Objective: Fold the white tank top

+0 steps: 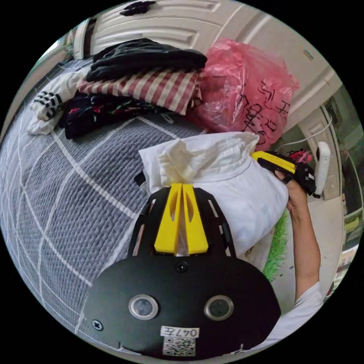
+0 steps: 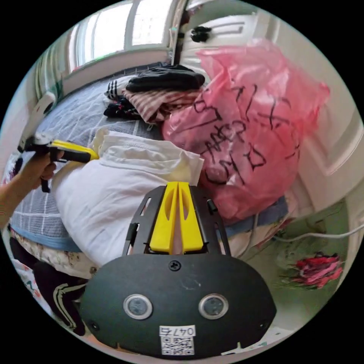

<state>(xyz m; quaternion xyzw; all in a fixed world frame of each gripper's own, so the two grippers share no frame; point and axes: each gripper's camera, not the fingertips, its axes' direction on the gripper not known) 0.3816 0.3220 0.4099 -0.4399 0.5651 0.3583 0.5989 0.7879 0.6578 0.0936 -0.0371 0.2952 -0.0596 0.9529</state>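
Note:
The white tank top (image 1: 227,178) hangs bunched between my two grippers over the edge of the bed. My left gripper (image 1: 182,185) is shut on one bunched corner of it, with cloth puffing out above the yellow jaws. In the left gripper view the right gripper (image 1: 265,157) clamps the other corner, held by a hand. In the right gripper view my right gripper (image 2: 177,184) is shut on the white tank top (image 2: 113,189), and the left gripper (image 2: 81,153) pinches the far corner at the left.
A grey quilted bedspread (image 1: 76,189) covers the bed. A stack of folded clothes (image 1: 144,76) lies at its far end beside a pink plastic bag (image 2: 246,125). A green floor (image 2: 303,288) and white cabinet doors (image 1: 170,22) lie beyond.

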